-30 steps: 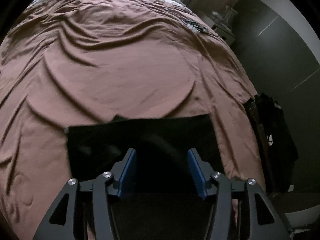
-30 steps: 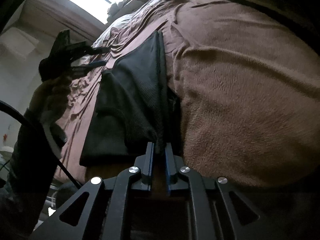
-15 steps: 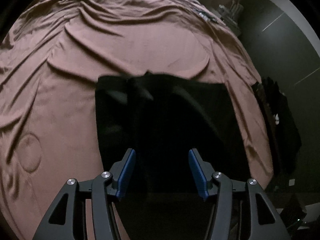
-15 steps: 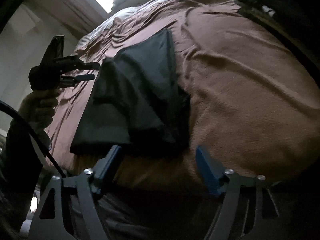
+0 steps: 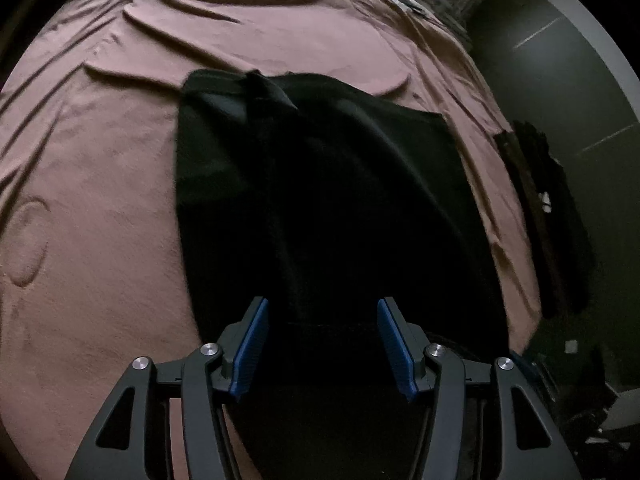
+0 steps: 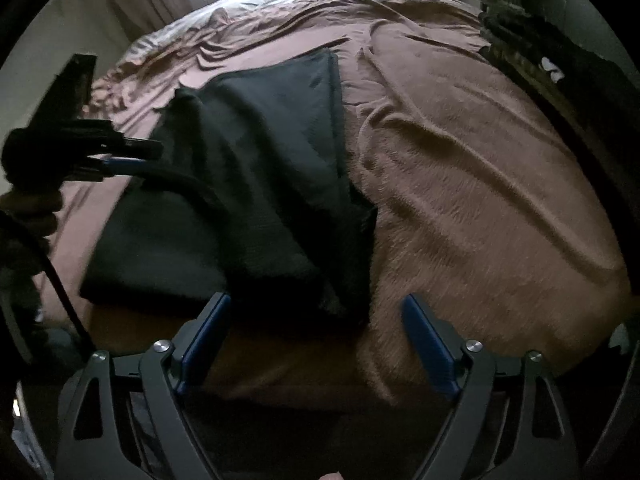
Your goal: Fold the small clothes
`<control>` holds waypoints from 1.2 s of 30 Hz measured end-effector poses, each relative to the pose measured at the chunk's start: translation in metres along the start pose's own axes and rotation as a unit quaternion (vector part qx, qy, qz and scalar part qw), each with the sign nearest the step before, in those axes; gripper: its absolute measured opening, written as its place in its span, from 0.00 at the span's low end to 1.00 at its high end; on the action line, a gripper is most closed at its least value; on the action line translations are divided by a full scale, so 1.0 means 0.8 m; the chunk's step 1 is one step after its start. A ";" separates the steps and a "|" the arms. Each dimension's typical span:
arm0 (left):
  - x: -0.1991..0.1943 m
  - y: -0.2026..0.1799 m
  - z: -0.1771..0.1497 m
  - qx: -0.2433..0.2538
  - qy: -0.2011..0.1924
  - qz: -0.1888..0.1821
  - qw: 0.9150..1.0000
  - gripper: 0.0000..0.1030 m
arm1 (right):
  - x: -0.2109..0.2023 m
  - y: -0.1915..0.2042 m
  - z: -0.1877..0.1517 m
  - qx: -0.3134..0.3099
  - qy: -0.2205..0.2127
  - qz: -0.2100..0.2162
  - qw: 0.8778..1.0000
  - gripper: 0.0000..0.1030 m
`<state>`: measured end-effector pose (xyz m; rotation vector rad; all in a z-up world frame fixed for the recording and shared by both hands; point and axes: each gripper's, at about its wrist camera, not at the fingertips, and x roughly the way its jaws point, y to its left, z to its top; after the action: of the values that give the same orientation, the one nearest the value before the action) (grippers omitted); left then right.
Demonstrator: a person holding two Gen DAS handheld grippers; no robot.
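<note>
A black garment (image 5: 320, 180) lies partly folded on the brown blanket (image 5: 100, 200), with one layer turned over along its middle. My left gripper (image 5: 322, 304) hovers over the garment's near end, half open, its blue pads apart from the cloth. In the right wrist view the same garment (image 6: 260, 168) lies left of centre, and the left gripper (image 6: 132, 156) hangs over its far left side in a person's hand. My right gripper (image 6: 316, 300) is at the garment's near corner. Its jaws are opening and the pads do not press the cloth.
A stack of dark clothes (image 5: 548, 208) sits at the bed's right edge, also seen as dark clothes (image 6: 532, 52) at the upper right. The blanket (image 6: 480, 180) is rumpled into ridges. Pale bedding (image 6: 224, 12) and a bright window lie at the far end.
My right gripper was shut on the garment's edge, then let it go and opened wide, backing off a little. My left gripper came down and forward over the garment.
</note>
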<state>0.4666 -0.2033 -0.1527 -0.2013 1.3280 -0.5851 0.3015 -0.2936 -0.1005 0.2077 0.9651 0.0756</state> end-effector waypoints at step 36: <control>0.022 -0.097 0.119 0.041 -0.055 -0.034 0.997 0.39 | -0.012 -0.054 0.032 0.045 -0.032 0.035 0.998 0.84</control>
<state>0.5371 -0.2953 -0.1088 -0.2085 1.1928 -0.6751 0.3157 -0.3410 -0.0874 0.3245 0.8987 0.0890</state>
